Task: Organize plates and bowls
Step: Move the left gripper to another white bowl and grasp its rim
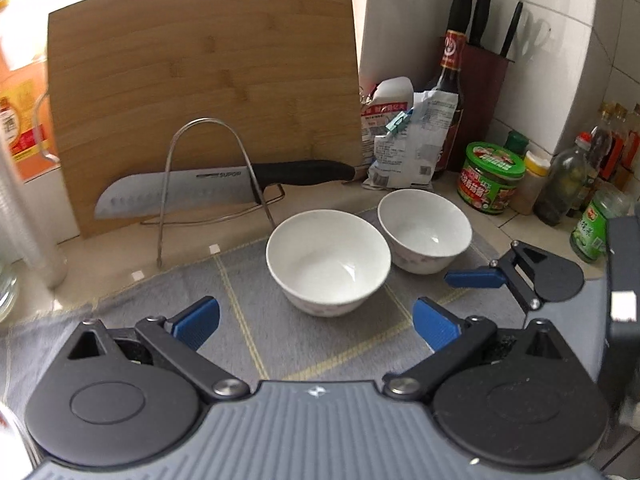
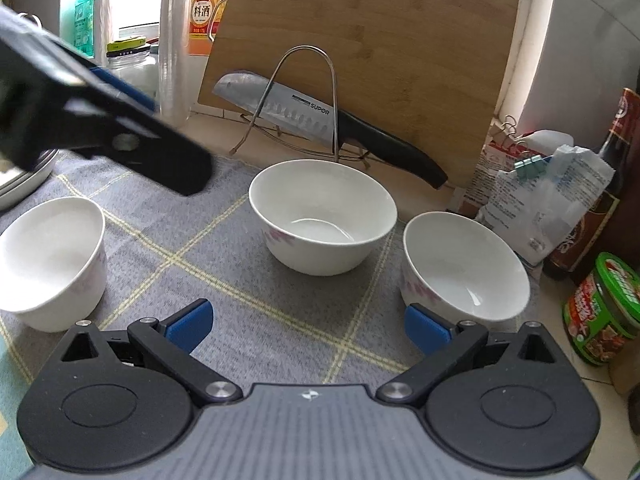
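Gaping wide and empty, each hand-held gripper (image 1: 316, 322) (image 2: 306, 326) faces the middle bowl (image 1: 328, 260) (image 2: 322, 216).

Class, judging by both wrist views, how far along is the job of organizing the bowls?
Nothing looks done: the left bowl, middle bowl and right bowl stand apart on the cloth, unstacked. Nothing is in hand; the left gripper and right gripper are open. All gathering remains.

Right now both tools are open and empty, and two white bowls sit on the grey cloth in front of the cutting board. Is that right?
Not quite: there are three bowls, not two. The right wrist view shows a left bowl, a middle bowl and a right bowl on the grey cloth. The rest holds: left tool and right tool are open and empty.
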`<state>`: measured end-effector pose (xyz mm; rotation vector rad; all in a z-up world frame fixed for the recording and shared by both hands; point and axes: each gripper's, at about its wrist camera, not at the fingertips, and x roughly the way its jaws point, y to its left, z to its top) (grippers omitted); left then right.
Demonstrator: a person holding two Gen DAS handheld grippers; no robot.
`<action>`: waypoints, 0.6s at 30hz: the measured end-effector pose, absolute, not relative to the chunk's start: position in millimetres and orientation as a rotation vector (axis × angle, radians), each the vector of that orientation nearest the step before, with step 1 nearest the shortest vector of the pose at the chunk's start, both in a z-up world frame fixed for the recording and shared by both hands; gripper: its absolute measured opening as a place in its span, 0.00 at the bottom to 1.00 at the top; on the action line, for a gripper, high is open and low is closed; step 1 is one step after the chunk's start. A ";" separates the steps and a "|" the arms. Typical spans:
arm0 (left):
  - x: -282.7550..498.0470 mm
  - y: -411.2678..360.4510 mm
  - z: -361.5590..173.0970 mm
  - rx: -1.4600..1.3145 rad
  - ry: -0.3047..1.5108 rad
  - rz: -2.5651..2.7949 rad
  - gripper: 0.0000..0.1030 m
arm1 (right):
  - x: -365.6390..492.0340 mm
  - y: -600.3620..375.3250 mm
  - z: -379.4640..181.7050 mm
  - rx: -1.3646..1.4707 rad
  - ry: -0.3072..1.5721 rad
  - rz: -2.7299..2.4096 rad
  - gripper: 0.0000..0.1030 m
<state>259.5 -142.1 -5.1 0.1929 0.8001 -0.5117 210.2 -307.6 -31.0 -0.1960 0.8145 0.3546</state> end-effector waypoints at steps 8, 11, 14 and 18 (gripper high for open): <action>299.7 -156.8 -21.3 0.195 0.857 -0.544 0.99 | 226.8 -302.5 -39.1 -0.168 0.818 0.356 1.00; 309.7 -160.1 -26.7 0.199 0.875 -0.549 0.99 | 231.0 -300.3 -42.1 -0.161 0.815 0.357 0.99; 317.3 -162.3 -30.9 0.198 0.889 -0.557 0.99 | 235.0 -297.7 -45.4 -0.165 0.814 0.346 0.99; 327.6 -167.4 -36.3 0.201 0.904 -0.565 0.99 | 240.4 -297.6 -46.3 -0.158 0.805 0.344 0.99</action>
